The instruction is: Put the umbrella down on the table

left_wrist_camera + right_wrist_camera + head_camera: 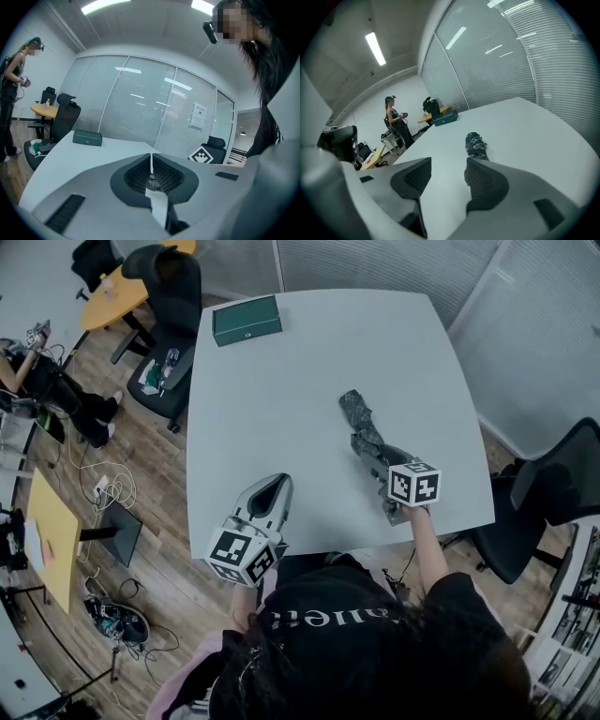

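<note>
The folded grey plaid umbrella (360,420) lies flat on the white table (309,352), right of its middle. My right gripper (377,463) hangs just above the umbrella's near end, apart from it. In the right gripper view the right gripper (447,164) is open with only bare table between its fingers; the umbrella (475,142) lies beyond the right finger, its near end hidden behind that finger. My left gripper (278,481) is over the table's front left, shut and empty. In the left gripper view the left gripper (151,165) shows its jaws pressed together.
A dark green box (247,320) sits at the table's far left corner. A black office chair (169,296) stands by the left side, another chair (548,498) by the right. A person (393,119) stands beyond the far end. Cables lie on the floor at left.
</note>
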A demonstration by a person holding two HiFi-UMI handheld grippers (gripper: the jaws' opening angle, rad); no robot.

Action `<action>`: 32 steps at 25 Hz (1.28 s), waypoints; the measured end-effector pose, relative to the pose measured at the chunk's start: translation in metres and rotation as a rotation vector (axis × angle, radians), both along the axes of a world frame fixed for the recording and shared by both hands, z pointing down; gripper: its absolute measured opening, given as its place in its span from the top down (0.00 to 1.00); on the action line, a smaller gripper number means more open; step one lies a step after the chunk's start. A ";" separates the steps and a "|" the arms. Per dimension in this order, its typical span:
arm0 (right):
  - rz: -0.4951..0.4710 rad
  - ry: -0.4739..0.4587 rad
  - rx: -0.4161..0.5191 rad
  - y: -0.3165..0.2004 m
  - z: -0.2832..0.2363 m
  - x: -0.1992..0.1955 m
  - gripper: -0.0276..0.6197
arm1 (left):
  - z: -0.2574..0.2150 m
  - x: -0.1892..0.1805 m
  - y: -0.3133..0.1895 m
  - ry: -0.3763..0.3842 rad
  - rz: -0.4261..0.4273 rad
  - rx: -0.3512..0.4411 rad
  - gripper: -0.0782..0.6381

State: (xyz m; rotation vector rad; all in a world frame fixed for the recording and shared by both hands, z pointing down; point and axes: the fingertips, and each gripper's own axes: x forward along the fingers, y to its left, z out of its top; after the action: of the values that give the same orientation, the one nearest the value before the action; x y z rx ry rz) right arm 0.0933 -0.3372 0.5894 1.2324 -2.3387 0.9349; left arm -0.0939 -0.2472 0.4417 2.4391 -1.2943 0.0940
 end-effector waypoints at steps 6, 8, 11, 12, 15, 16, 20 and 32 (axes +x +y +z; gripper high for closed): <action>-0.007 -0.101 0.081 0.061 -0.047 -0.008 0.65 | -0.007 0.021 0.023 -0.008 0.044 0.017 0.85; 0.003 -0.119 0.104 0.079 -0.059 -0.009 0.69 | -0.009 0.028 0.032 -0.010 0.057 0.022 0.85; 0.013 -0.142 0.132 0.106 -0.074 -0.007 0.75 | -0.012 0.040 0.048 -0.011 0.079 0.025 0.85; 0.014 -0.150 0.141 0.115 -0.078 -0.006 0.76 | -0.013 0.044 0.054 -0.012 0.085 0.025 0.85; 0.014 -0.171 0.163 0.138 -0.089 -0.004 0.78 | -0.012 0.053 0.073 -0.013 0.101 0.024 0.85; 0.015 -0.177 0.168 0.145 -0.092 -0.003 0.79 | -0.012 0.055 0.079 -0.014 0.105 0.024 0.85; 0.017 -0.187 0.187 0.170 -0.099 0.000 0.80 | -0.010 0.063 0.100 -0.015 0.116 0.022 0.85; 0.005 -0.229 0.222 0.229 -0.108 -0.007 0.88 | -0.004 0.073 0.160 -0.031 0.138 0.018 0.85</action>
State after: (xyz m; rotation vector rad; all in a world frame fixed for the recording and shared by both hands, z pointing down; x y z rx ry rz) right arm 0.0862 -0.1083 0.4813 1.2723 -2.6813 0.8769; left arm -0.0205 -0.0873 0.4374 2.5500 -1.1431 0.1575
